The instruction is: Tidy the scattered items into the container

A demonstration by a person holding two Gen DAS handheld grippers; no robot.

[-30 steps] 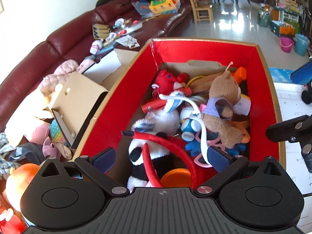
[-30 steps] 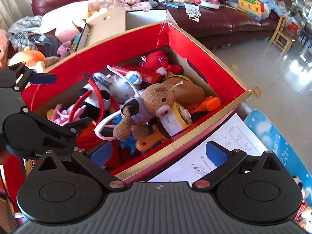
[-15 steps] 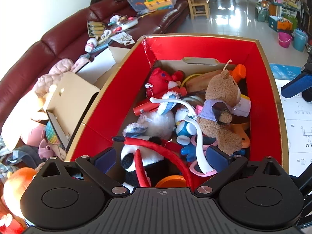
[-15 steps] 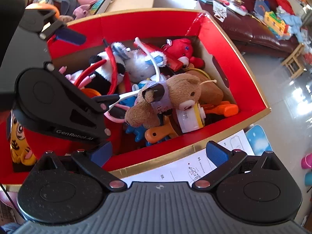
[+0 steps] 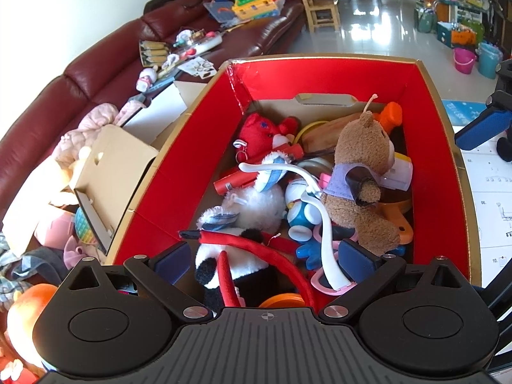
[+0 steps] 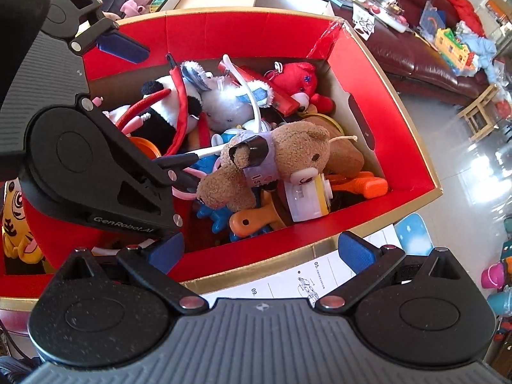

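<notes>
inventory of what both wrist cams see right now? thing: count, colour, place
box: 1, red inside, gold rim, centre, full of toys
teddy bear: 1, brown, on top of the pile, right side
red plush: 1, red, far left of box
panda plush: 1, black and white, near end, red band over it
white plush: 1, white, middle of pile
blue-white figure: 1, beside the bear
cardboard box: 1, tan, left of red box
sofa: 1, dark red, behind, cluttered
instruction sheet: 1, white, right of box
left tool: open, over box's near end
right tool: open, over box's right rim
</notes>
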